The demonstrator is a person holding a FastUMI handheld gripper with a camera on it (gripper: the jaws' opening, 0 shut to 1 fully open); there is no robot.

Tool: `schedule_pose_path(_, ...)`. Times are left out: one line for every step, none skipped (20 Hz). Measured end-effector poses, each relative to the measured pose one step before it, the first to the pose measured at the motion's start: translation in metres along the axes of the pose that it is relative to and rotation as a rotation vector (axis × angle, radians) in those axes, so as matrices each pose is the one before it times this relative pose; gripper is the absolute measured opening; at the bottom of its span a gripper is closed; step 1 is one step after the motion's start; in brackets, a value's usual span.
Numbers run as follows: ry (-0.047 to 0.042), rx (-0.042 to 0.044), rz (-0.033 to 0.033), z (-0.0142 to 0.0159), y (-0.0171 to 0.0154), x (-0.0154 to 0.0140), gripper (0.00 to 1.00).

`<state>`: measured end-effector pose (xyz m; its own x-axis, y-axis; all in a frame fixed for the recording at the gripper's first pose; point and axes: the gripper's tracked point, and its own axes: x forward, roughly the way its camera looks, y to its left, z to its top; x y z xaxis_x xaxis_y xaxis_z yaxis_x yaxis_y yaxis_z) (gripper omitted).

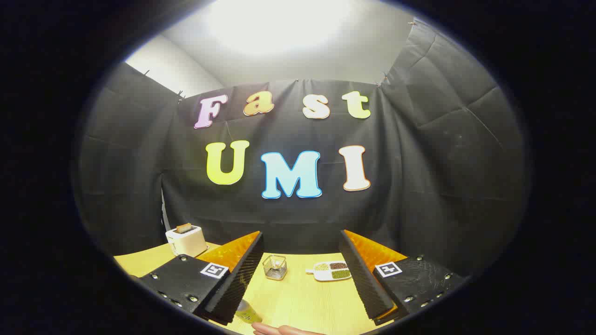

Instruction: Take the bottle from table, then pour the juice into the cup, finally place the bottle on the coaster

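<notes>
I have the tabletop (298,298) running pale and wood-grained ahead of me to the foot of the booth's black cloth wall. On its far left sits a white toaster (186,240) with something in its slot. Nearer the middle, beyond the jaws, stands a small wire basket (274,267), and just to its right lies a white divided dish (331,271) holding beans or seeds in separate compartments.

My gripper (298,279) has its jaws released, spread wide with nothing between them.

What matters for the coming move is the bottle (247,312): it is low and close, just beside the inner edge of the left jaw and a little below it, not out ahead between the two. I see only its top, a pale cap over a yellow-green body, so I judge it upright but cannot be sure. To take it I would need to drop and shift left.

A hand (284,330) rests on the tabletop just right of the bottle.
</notes>
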<state>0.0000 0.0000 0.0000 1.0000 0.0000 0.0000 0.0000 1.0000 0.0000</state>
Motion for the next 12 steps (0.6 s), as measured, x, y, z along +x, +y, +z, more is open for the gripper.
schedule_pose_path(0.00254, -0.00598, 0.00531, -0.00103, 0.00347, -0.00086, 0.99)
schedule_pose_path(0.00284, -0.00784, 0.00533, -0.00285, 0.00269, -0.00023, 0.99)
schedule_pose_path(-0.00254, -0.00833, 0.00405, 0.00053, 0.00248, -0.00009, 0.99)
schedule_pose_path(-0.00385, -0.00834, 0.00069, 0.00007, 0.00168, -0.00065, 0.99)
schedule_pose_path(-0.00489, -0.00680, 0.00164, 0.00148, 0.00121, 0.00063, 0.99)
schedule_pose_path(-0.00040, -0.00413, 0.00167, -0.00086, 0.00172, 0.00117, 0.99)
schedule_pose_path(0.00213, -0.00073, 0.00696, -0.00108, 0.00281, 0.00101, 0.99)
schedule_pose_path(0.00723, -0.00092, 0.00346, -0.00379, 0.00136, 0.00102, 0.99)
schedule_pose_path(0.01171, -0.00329, 0.00217, -0.00446, 0.00041, 0.00233, 0.99)
schedule_pose_path(0.00613, -0.00249, 0.00907, -0.00433, 0.00215, 0.00126, 0.99)
schedule_pose_path(0.00405, -0.00172, 0.00489, -0.00285, 0.00120, 0.00352, 0.99)
schedule_pose_path(0.00143, 0.00154, 0.00484, -0.00365, -0.00060, 0.00320, 0.99)
